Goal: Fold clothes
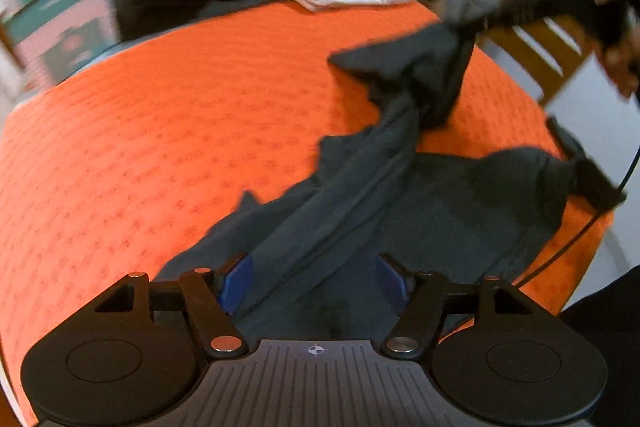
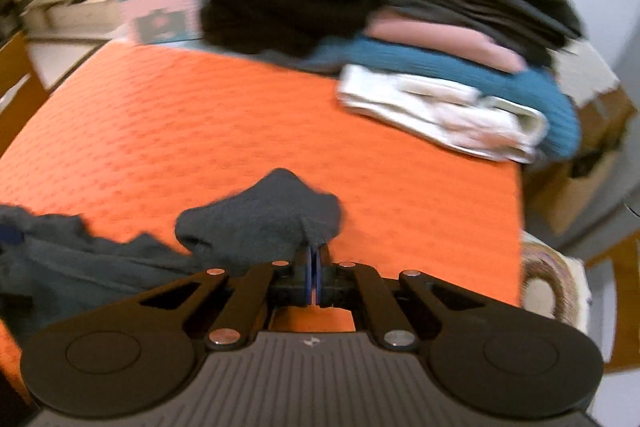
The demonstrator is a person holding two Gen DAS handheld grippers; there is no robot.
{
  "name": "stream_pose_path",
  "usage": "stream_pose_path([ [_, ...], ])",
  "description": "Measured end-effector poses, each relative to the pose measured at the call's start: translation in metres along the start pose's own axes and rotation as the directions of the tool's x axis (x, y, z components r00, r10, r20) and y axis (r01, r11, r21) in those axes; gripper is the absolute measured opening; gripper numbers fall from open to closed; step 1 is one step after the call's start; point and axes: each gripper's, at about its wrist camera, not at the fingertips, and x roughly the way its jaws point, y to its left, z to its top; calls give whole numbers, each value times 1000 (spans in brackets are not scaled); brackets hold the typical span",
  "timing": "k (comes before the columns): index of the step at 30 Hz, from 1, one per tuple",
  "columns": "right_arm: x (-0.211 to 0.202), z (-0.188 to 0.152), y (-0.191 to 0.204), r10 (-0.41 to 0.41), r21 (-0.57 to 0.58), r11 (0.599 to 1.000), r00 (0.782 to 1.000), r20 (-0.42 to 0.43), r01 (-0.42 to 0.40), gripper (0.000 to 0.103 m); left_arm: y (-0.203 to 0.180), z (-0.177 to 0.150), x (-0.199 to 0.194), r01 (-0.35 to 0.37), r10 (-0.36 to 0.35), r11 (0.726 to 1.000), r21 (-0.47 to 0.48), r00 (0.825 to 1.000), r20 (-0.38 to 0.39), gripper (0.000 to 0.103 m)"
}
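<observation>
Orange tablecloth [image 2: 200, 115], garment [image 2: 260, 215] in right claw [image 2: 315, 267]

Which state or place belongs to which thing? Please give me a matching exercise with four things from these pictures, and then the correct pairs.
Things:
1. left gripper
2. right gripper
3. dark grey garment
4. white folded cloth

States or places:
a. at the bottom of the pile of folded clothes
b. shut on a corner of cloth
c. open, with cloth lying between its fingers
d. crumpled on the orange table cover

Pairs: 1-c, 2-b, 3-d, 4-a
</observation>
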Motion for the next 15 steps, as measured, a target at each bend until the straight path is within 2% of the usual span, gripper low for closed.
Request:
stream_pose_path([
  [2, -3, -6, -18, -33, 35, 999, 999, 6, 32, 1, -9, 8, 14, 17, -17, 998, 53, 1000, -13, 68],
  [3, -5, -8, -25, -47, 50, 998, 999, 9, 46, 1, -13, 12, 20, 17, -15, 997, 76, 1000, -16, 61],
  [4, -7, -10, -32, -64, 64, 996, 998, 13, 63, 1, -15, 15, 26, 2, 0, 996, 90, 1000, -19, 40],
  [6, -14, -13, -48, -108, 94, 990, 994, 27, 105, 1, -16, 21, 35, -27, 31, 994, 102, 999, -35, 6],
  [10, -29, -20, -80, -223, 148, 965, 974, 42, 215, 1, -2, 33, 25, -23, 23, 999, 39, 1000, -4, 5],
  [12, -39, -26, -97, -304, 170, 941, 952, 39, 293, 1, 6, 40, 15, -11, 11, 1000, 2, 1000, 20, 5],
  [15, -53, -34, -123, -420, 203, 891, 907, 31, 406, 1, 18, 52, 5, 6, -4, 999, -44, 999, 46, 5],
])
